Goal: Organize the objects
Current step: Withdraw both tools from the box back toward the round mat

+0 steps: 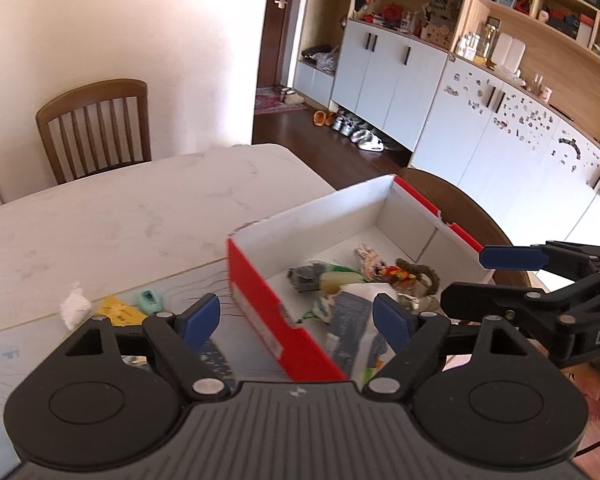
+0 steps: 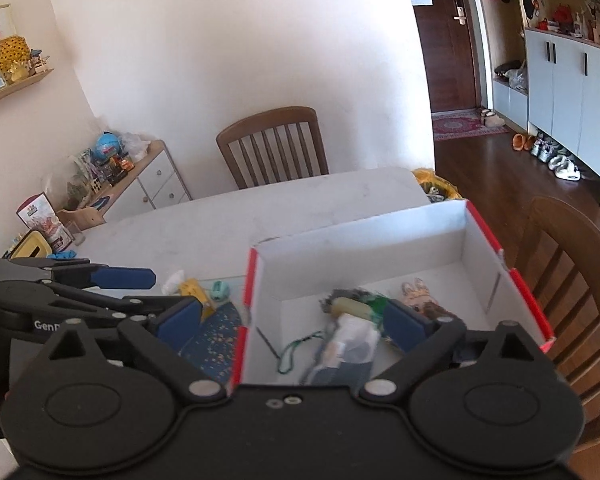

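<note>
A red and white cardboard box (image 1: 260, 300) (image 2: 252, 272) stands open on the white table (image 1: 120, 216) (image 2: 220, 220). Inside lie a blue-grey and white packet (image 1: 352, 320) (image 2: 348, 348), a pale cylinder (image 1: 340, 280) (image 2: 352, 306), a green cord (image 2: 296, 352) and small plush toys (image 1: 416, 276) (image 2: 420, 300). My left gripper (image 1: 296, 320) is open and empty above the box's near left wall. My right gripper (image 2: 292, 326) is open and empty above the box. On the table left of the box lie a crumpled white tissue (image 1: 74, 306) (image 2: 174, 280), a yellow card (image 1: 118, 310) (image 2: 192, 288) and a mint green item (image 1: 150, 300) (image 2: 220, 291).
A blue speckled mat (image 2: 216, 340) lies under the box's left side. Wooden chairs stand at the far side (image 1: 94, 128) (image 2: 274, 146) and right of the table (image 2: 572, 280). A side cabinet (image 2: 140, 184) with toys stands at the left. White cupboards (image 1: 480, 120) line the right wall.
</note>
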A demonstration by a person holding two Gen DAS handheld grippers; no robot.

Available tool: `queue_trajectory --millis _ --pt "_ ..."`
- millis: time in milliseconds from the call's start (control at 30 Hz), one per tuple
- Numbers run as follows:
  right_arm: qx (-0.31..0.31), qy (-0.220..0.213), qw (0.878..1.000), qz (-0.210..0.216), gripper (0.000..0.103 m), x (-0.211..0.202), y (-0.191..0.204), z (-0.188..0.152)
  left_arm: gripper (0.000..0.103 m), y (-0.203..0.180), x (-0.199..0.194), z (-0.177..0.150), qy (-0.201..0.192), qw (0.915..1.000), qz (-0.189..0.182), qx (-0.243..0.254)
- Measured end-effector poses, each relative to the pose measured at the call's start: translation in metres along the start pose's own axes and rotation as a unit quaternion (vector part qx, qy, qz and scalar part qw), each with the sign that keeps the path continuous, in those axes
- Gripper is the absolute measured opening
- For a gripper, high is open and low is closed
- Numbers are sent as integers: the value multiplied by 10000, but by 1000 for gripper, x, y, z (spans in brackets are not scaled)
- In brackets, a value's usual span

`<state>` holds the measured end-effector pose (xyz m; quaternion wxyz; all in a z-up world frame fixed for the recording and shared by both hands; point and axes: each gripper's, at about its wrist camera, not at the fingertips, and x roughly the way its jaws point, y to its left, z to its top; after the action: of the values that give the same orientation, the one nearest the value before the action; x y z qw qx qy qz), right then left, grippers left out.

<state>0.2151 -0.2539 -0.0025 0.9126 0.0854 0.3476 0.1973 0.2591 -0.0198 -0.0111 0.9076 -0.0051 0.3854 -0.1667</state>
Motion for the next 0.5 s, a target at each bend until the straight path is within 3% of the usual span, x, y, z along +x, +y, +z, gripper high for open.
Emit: queue_trajectory --millis 367,500 --pt "-71 74 9998 150 102 30 51 3 92 62 -21 -8 -150 9995 87 -264" --pt "-190 149 9996 161 102 43 70 2 100 87 -26 -10 -240 9989 189 -355"
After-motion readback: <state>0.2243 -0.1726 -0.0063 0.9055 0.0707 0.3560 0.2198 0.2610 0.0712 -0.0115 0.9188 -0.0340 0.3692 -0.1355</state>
